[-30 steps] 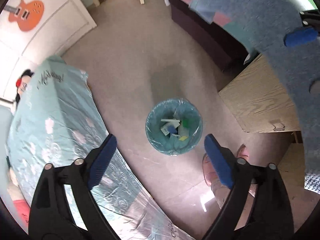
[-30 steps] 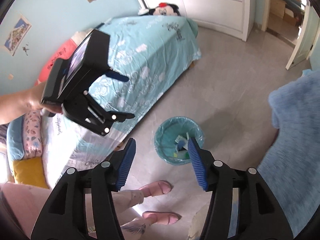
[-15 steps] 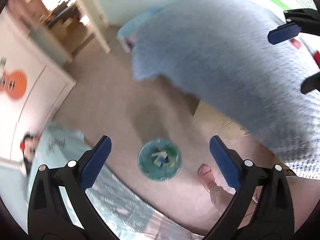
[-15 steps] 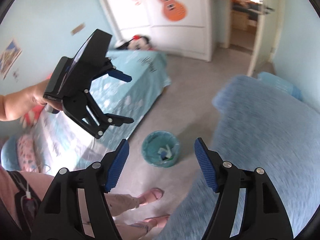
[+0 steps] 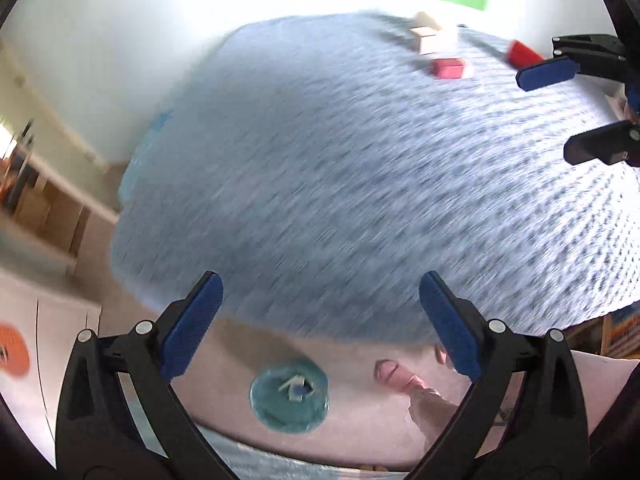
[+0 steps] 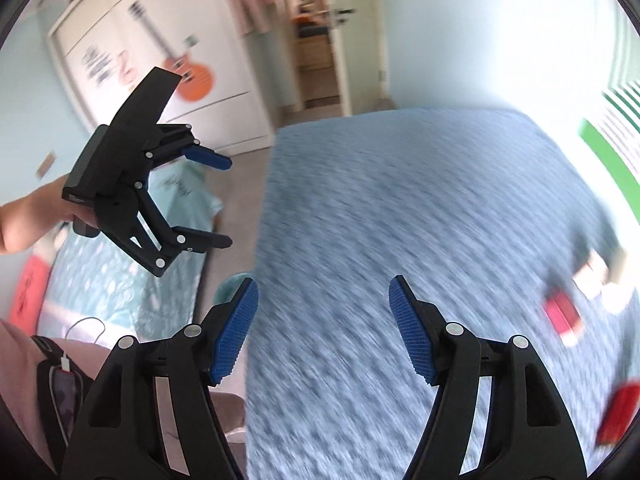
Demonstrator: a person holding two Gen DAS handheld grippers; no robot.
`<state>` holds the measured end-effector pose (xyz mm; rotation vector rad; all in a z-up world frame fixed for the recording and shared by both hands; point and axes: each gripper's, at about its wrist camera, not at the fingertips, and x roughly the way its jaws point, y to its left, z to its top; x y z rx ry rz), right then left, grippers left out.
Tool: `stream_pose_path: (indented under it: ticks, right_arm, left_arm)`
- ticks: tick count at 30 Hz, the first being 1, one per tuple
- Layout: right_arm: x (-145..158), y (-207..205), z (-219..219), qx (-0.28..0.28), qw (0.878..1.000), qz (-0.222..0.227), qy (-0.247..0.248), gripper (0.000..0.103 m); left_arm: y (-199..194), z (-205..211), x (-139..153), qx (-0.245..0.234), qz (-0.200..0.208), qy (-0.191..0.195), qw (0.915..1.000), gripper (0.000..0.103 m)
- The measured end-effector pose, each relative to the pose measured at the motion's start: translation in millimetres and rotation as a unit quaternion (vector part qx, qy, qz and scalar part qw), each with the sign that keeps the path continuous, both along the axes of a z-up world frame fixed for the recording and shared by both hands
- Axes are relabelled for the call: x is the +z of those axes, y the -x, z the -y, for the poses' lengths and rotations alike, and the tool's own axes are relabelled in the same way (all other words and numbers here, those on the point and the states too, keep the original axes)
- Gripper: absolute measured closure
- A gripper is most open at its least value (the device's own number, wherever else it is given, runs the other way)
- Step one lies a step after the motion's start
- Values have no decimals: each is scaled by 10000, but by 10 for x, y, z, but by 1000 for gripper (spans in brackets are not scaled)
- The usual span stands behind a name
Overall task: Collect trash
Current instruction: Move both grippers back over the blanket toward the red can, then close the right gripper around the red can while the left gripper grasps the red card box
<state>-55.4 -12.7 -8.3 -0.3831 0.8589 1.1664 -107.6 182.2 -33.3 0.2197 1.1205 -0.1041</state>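
Both tongs swung from bin [image 5: 289, 394] to blue blanket [image 5: 360, 184]; left tongs [image 5: 320, 324] wide apart, right tongs [image 6: 324, 330] apart, both empty.

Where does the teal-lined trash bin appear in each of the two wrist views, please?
Left wrist view: the trash bin sits low in the picture, on the floor between the open, empty fingers of the left gripper.
Right wrist view: only a sliver of its rim shows, just above the left fingertip of the right gripper.
Shared landmark: the blue blanket.
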Motion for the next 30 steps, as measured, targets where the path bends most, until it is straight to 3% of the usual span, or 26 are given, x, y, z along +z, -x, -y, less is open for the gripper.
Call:
stream_pose_path:
  ticks: [7, 16, 23, 27, 30]
  right_arm:
    - [-44, -222, 1146, -1090, 9940, -31, -1, 35]
    - [-138, -572, 2227, -1930, 9811, -77, 114, 35]
    - [-273, -937, 2727, -2347, 9717, -132, 214, 34]
    - [-391, -1230, 2944, -2571, 9659, -138, 262, 26]
    - [-490, -1478, 3044, -2680, 9630, -141, 262, 26]
  left_arm:
    - [-632, 921, 45, -927, 33, 0, 9957, 7]
    - [-1259, 1816, -74, -1597, -51, -123, 9871, 7]
    - [-1749, 2223, -230, -1817, -160, -200, 9830, 7]
    - [-2095, 2338, -368, -1847, -279, -267, 9820, 7]
    - [-2333, 2397, -457, -1916, -325, -324, 9804, 7]
